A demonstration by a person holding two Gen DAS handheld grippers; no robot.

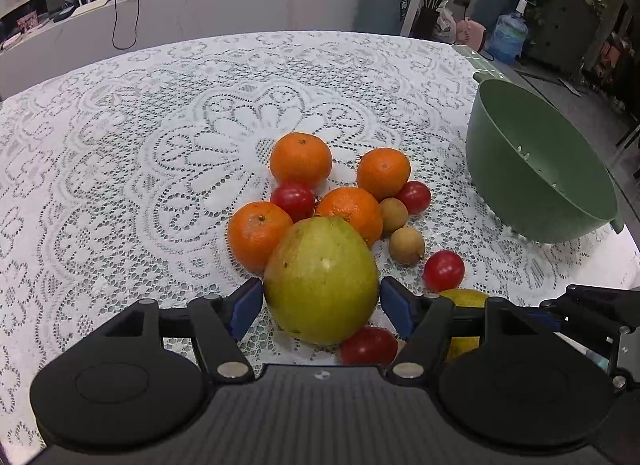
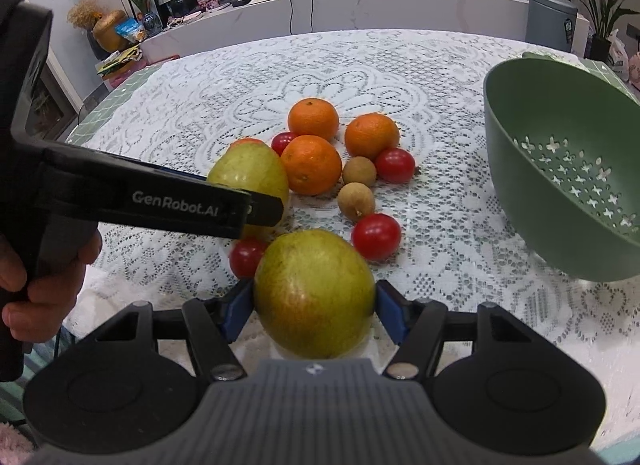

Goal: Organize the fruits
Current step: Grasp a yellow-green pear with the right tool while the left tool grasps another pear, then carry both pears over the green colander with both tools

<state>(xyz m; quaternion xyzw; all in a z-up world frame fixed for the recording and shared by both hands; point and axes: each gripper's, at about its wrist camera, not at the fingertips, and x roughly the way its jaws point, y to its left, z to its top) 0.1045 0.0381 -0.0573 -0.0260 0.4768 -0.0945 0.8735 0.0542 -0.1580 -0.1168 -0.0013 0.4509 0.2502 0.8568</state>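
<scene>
Two green-yellow guavas lie with several oranges (image 1: 301, 159), red cherry tomatoes (image 1: 443, 270) and two brown longans (image 1: 406, 245) on a lace tablecloth. My left gripper (image 1: 322, 299) is open and straddles one guava (image 1: 320, 265); a thin gap shows at the right pad (image 1: 394, 307). The same gripper (image 2: 260, 209) crosses the right wrist view, over that guava (image 2: 250, 169). My right gripper (image 2: 314, 307) is shut on the other guava (image 2: 314, 285), with both blue pads against its sides. That guava (image 1: 466, 297) peeks out at the lower right of the left wrist view.
A green colander bowl (image 1: 540, 185) (image 2: 560, 185) lies tilted on its side at the right, near the table edge. A person's hand (image 2: 40, 285) holds the left gripper's handle. The lace tablecloth (image 1: 160, 145) stretches left and back. A counter and plants stand beyond.
</scene>
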